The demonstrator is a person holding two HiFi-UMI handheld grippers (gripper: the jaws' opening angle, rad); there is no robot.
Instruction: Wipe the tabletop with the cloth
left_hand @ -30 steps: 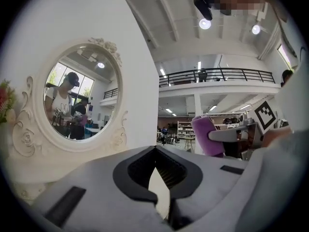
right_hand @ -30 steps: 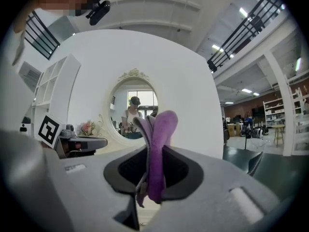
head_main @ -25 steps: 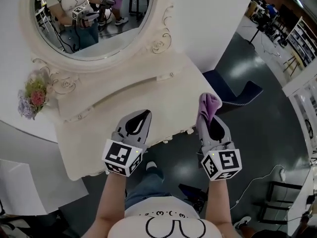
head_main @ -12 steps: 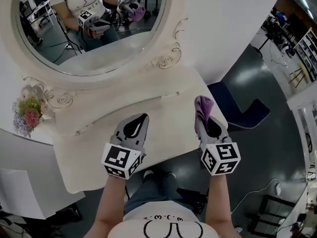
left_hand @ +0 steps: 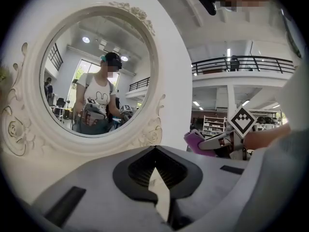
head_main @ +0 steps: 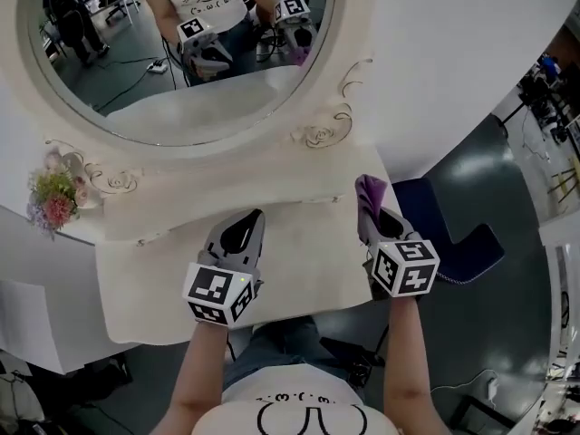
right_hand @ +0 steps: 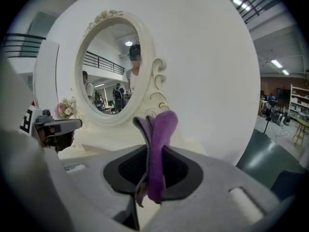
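No word or number can be read anywhere. The cubes on the left gripper [head_main: 255,216] and right gripper [head_main: 368,214] carry only black-and-white square patterns; the shirt [head_main: 299,417] shows a line drawing.

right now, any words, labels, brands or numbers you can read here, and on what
None can be read.
Black-and-white marker cube on the left gripper, and the cube on the right gripper: square patterns, no letters.
White t-shirt: line drawing; the small marks above it are too small to read.
Purple cloth in the right gripper: no label showing.
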